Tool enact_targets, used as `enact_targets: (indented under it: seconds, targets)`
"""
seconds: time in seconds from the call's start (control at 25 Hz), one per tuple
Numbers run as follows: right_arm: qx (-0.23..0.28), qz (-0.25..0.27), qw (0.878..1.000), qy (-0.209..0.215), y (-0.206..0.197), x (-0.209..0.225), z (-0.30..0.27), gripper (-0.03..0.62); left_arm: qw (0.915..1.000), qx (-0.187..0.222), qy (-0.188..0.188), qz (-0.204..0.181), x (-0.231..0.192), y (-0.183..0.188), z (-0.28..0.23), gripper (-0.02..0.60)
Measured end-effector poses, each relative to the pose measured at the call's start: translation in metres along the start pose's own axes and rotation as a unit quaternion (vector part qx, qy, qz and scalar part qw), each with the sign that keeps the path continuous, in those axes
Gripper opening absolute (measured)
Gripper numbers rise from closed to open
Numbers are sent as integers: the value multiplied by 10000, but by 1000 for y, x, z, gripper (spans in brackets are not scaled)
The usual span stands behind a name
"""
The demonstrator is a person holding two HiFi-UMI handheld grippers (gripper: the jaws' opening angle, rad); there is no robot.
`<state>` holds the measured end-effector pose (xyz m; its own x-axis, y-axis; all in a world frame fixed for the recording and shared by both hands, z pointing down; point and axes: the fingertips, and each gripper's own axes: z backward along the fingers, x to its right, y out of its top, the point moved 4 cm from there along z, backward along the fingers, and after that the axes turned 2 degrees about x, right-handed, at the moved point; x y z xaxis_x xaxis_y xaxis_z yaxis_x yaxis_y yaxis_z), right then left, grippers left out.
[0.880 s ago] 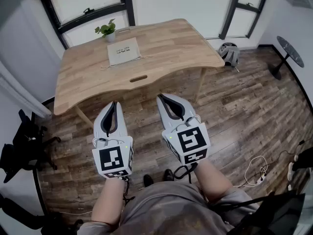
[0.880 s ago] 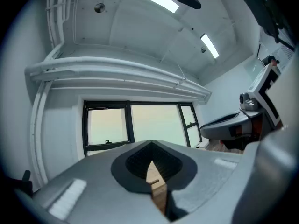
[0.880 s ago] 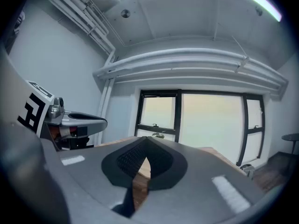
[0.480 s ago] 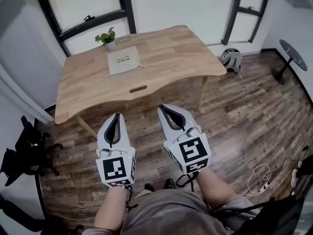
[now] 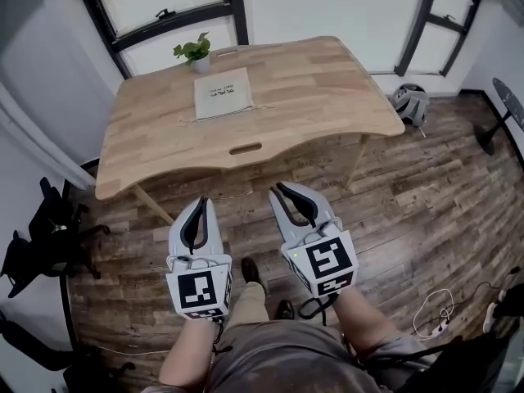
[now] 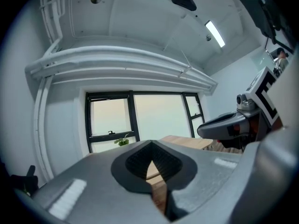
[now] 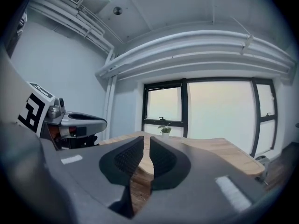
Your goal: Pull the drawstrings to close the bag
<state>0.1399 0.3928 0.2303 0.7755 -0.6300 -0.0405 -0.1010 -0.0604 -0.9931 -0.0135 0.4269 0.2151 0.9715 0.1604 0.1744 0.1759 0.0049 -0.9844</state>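
Note:
A flat beige drawstring bag (image 5: 223, 93) with dark print lies on the far half of the wooden table (image 5: 327, 88), its thin strings trailing off both sides. Both grippers hang over the wood floor, short of the table's near edge and well away from the bag. My left gripper (image 5: 199, 201) is shut, its tips touching with nothing between them (image 6: 150, 143). My right gripper (image 5: 282, 188) is shut too, with only a thin slit between its pads and nothing in it (image 7: 146, 138). The bag is too small to make out in either gripper view.
A small potted plant (image 5: 195, 52) stands at the table's far edge just behind the bag, by the windows. On the floor are a grey backpack (image 5: 409, 103) to the right, a black chair (image 5: 41, 236) to the left and white cables (image 5: 434, 309).
The table and bag have slid lower and nearer in the head view as the person steps forward. Both grippers keep their places and stay shut.

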Motion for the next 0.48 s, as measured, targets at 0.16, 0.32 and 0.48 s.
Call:
enact_targets:
  seconds: [0.16, 0.32, 0.48]
  targets:
    - [-95, -21, 9999, -71, -11, 14, -39, 67, 9999, -100, -38, 52, -17, -19, -35, 0]
    - [-93, 3, 9997, -215, -11, 30, -85, 49, 9998, -126, -90, 79, -41, -32, -78, 0]
    - [-141, 71, 9997, -211, -3, 42, -135, 43, 9999, -127, -91, 25, -72, -39, -119, 0]
